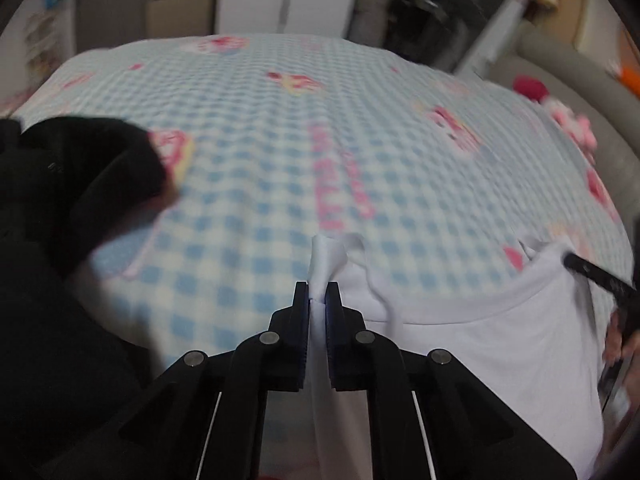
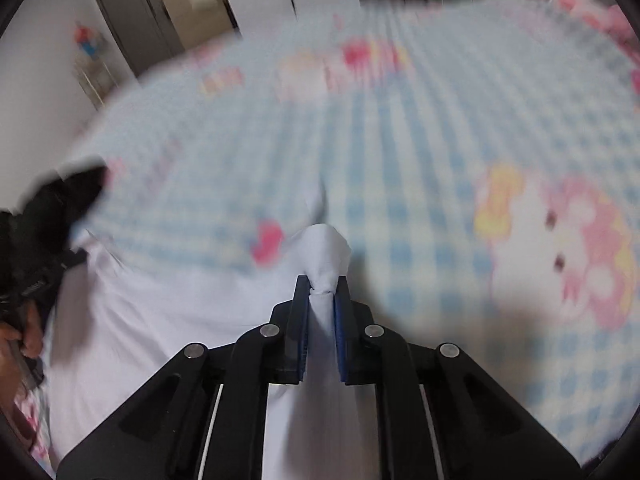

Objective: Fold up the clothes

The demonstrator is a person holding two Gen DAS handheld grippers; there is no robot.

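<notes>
A plain white cloth garment (image 1: 500,344) lay near on a soft bedcover (image 1: 256,128) checked in pale blue and white, printed with pink, red and yellow cartoon figures and pink lettering. At the left sat a black fabric heap (image 1: 60,184). The grippers' arms were black, their pads blue.

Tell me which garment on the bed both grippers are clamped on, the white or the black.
The white garment: bunched folds sit pinched in the left gripper and right gripper. The black garment lies apart at the bed's left edge, untouched.

Two wrist fisheyes, angled down, close over checked bedspread (image 1: 248,128), both seeing it
</notes>
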